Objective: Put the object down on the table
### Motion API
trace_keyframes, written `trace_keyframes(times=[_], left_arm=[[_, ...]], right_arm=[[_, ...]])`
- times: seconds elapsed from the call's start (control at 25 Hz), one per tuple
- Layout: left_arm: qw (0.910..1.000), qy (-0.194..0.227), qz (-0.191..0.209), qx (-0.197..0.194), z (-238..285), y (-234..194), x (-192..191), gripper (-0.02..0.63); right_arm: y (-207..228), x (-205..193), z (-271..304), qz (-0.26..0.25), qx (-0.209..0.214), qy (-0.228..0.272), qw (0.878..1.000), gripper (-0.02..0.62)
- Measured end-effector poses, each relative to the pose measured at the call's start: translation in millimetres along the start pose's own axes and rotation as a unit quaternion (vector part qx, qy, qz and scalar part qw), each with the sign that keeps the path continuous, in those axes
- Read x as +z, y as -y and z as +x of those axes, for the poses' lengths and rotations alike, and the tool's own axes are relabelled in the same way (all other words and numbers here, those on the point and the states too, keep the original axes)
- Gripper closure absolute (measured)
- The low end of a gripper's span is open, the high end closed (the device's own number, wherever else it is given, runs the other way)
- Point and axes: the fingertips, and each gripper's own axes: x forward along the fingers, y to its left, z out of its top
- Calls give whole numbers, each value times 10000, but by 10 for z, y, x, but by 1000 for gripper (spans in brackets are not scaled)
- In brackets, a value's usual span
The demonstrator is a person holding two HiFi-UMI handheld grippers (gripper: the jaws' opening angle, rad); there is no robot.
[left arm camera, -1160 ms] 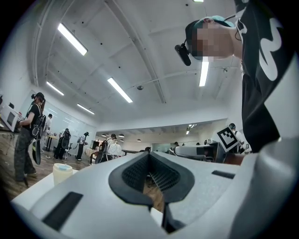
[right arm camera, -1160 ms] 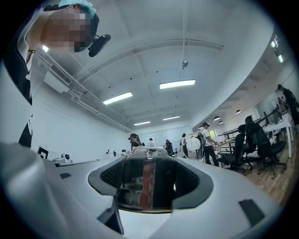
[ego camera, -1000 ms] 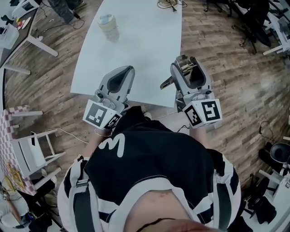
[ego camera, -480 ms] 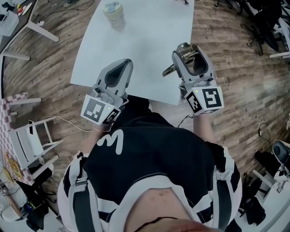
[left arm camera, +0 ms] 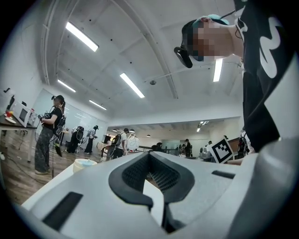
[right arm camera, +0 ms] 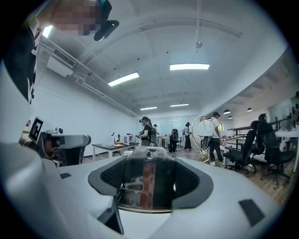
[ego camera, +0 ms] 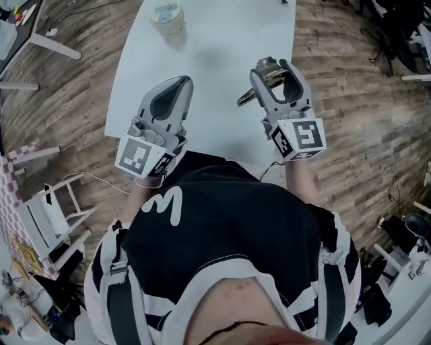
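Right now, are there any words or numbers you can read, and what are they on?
"M": a big white mark on the black shirt, perhaps a logo.
Object: its label is too blurred to read.
Cup: no print to make out.
Marker cubes: square patterns only, no words.

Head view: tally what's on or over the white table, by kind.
Grippers: 2, left gripper and right gripper
Cup: 1
Held object: 1, in the right gripper
Total: 4
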Motion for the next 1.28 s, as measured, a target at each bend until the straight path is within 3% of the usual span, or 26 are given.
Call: trace_keyframes(times=[0.44,1.28], left_arm=[[9996,-162,-217,25,279,-497,-92,601],[9981,-412,-401,234,277,-789,-279,601]], right_arm=[[167,-423,513,32,-114,-428,9990,293],[253,-1009,947,29,48,-1040,9946,293]])
